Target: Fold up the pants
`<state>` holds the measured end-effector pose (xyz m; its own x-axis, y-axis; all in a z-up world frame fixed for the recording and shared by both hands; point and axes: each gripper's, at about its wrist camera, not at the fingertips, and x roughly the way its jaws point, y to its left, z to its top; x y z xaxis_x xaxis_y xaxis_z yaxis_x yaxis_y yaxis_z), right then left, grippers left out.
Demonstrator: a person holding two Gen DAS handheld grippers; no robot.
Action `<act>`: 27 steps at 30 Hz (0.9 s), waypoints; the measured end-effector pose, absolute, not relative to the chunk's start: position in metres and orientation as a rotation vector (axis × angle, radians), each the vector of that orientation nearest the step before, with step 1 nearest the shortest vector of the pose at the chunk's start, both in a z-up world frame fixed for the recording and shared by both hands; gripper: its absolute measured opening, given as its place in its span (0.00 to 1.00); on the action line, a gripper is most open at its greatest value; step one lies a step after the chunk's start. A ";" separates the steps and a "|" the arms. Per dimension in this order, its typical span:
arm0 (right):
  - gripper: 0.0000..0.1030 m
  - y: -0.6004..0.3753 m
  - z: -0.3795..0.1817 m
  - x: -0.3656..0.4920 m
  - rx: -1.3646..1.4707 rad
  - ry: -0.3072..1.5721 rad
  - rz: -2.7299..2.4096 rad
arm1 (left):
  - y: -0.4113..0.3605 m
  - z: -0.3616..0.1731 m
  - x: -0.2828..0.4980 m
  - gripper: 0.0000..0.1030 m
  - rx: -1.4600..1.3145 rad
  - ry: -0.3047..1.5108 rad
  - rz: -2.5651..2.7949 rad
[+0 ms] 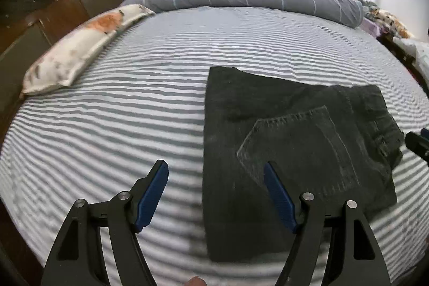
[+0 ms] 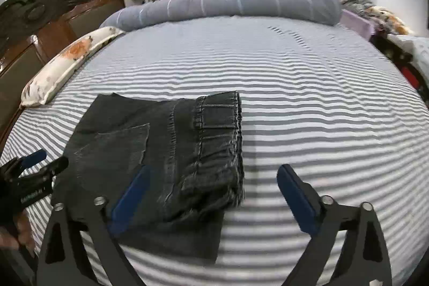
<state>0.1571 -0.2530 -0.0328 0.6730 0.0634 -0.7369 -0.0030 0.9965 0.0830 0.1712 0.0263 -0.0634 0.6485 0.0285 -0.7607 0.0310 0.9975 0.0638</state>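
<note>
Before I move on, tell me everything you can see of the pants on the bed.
The pants are dark grey-black washed denim, folded into a compact, roughly rectangular stack lying flat on the striped bedsheet. A back patch pocket faces up; the gathered waistband with a belt loop forms the right edge. A lower layer sticks out at the near side. Both the left gripper and right gripper are open, hovering over it; nothing grips it.
</note>
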 end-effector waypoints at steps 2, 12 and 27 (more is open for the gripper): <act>0.96 -0.245 -0.029 0.143 0.068 0.833 0.018 | 0.023 -0.056 0.154 0.72 0.085 0.859 0.012; 0.97 -0.207 -0.020 0.083 0.021 0.850 0.018 | 0.019 -0.034 0.076 0.72 0.076 0.846 0.075; 0.98 -0.190 -0.006 0.030 -0.004 0.817 0.053 | 0.026 -0.021 0.028 0.72 0.013 0.839 0.082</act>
